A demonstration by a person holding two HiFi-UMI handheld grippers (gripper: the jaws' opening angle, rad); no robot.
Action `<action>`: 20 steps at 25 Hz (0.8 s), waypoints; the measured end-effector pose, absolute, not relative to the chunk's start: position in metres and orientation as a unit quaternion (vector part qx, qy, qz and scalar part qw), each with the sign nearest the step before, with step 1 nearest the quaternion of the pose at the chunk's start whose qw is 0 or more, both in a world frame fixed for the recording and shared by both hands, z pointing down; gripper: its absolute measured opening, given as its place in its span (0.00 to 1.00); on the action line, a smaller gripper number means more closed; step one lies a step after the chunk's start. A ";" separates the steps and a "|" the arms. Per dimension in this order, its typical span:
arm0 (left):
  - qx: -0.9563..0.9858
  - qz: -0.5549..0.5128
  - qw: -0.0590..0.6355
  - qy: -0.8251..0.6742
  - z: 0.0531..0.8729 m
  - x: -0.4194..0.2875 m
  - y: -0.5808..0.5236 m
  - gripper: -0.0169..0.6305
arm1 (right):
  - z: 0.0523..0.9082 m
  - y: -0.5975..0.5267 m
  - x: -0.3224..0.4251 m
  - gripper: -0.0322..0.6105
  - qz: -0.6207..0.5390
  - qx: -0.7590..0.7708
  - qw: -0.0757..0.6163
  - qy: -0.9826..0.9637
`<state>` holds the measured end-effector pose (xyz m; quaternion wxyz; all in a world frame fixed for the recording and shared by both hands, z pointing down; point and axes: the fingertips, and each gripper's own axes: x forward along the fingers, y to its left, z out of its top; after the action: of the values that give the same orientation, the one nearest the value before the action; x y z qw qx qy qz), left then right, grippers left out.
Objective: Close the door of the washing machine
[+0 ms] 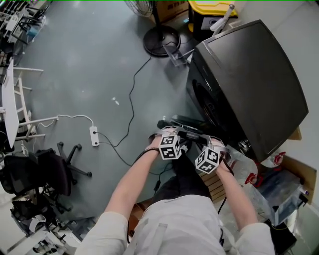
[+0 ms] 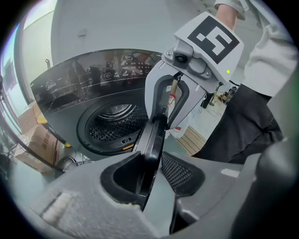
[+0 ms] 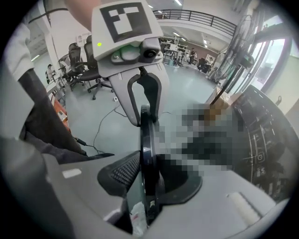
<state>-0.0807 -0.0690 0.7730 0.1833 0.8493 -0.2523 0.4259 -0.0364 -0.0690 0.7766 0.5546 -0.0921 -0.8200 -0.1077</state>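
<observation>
The dark washing machine (image 1: 249,84) stands at the right, its round drum opening (image 2: 112,123) uncovered. Its door (image 1: 182,121) hangs open, edge-on toward me. Both grippers straddle that door rim from opposite sides. The rim (image 2: 154,135) passes between the jaws of my left gripper (image 2: 152,172), leaning on the left pad, a thin gap at the right pad. My right gripper (image 3: 147,179) has its pads against both faces of the door (image 3: 147,140). Each gripper shows in the other's view, the right gripper (image 2: 166,112) and the left gripper (image 3: 145,100). From the head view, the left gripper (image 1: 169,130) and right gripper (image 1: 202,139) sit side by side.
A fan base (image 1: 162,40) and a yellow bin (image 1: 209,12) stand behind the machine. A power strip (image 1: 94,135) with cables lies on the grey floor. An office chair (image 1: 45,172) is at the left. A wooden pallet (image 1: 217,184) and plastic bags (image 1: 279,179) lie by my legs.
</observation>
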 end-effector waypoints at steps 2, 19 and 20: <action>0.852 0.430 0.179 -0.240 0.773 -0.081 -0.076 0.23 | 0.776 -0.074 -0.037 0.26 -0.097 -0.079 0.553 -0.824; 0.862 0.463 0.142 -0.149 0.774 -0.098 -0.139 0.24 | 0.777 -0.127 -0.056 0.26 -0.025 0.006 0.563 -0.826; 0.863 0.464 0.139 -0.142 0.774 -0.098 -0.141 0.24 | 0.776 -0.129 -0.056 0.26 -0.020 0.013 0.564 -0.825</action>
<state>-0.0978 -0.1410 0.7740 0.1386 0.8634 -0.1417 0.4640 -0.0564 -0.1294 0.7765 0.5643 0.0127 -0.8252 -0.0201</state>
